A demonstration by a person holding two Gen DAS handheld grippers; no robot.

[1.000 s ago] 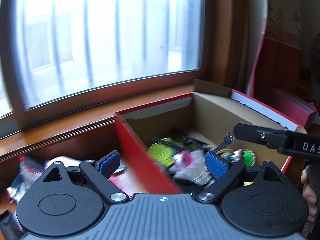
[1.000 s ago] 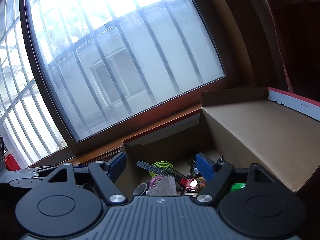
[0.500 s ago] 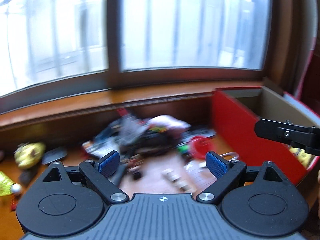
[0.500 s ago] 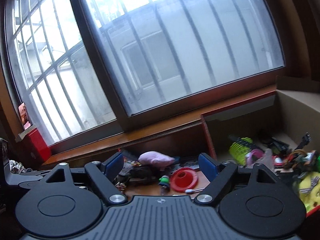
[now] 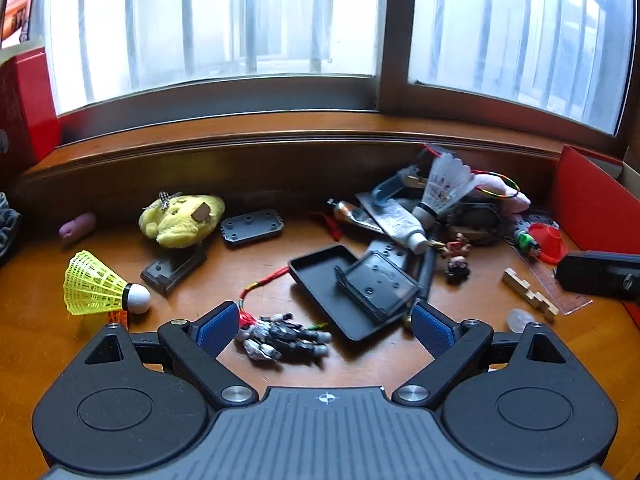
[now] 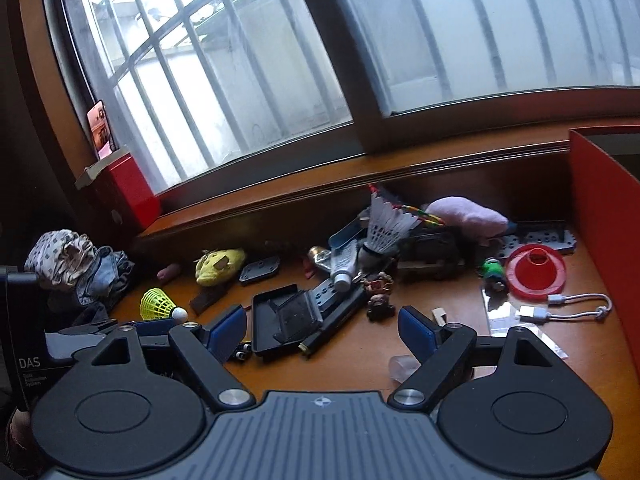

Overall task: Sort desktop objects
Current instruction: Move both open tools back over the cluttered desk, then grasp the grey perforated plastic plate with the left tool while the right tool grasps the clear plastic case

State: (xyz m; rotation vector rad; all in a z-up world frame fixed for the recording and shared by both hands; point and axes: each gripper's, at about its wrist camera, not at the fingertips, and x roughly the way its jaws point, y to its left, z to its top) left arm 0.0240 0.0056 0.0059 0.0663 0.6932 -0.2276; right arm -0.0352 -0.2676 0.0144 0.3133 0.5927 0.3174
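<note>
Left to right across a wooden desk [image 5: 248,364] beneath a barred window [image 5: 216,20]: yellow shuttlecock [image 5: 102,290] lying on its side, yellow plush toy [image 5: 180,218] behind it, small black plate [image 5: 251,227] just beside the plush. Left gripper [image 5: 326,326] spread wide and empty, hovering over a small grey action figure [image 5: 284,340] tied to a red cord. Open black case [image 5: 352,288] near the middle. Further right, a heap: white shuttlecock [image 5: 446,188] upright against a white tube [image 5: 400,222], pink plush [image 6: 466,216] behind. Red disc [image 6: 534,270] and white cable [image 6: 568,306] near the red box wall [image 6: 600,216] at far right. Right gripper [image 6: 322,328] equally wide, nothing between its blue pads [image 6: 416,330].
</note>
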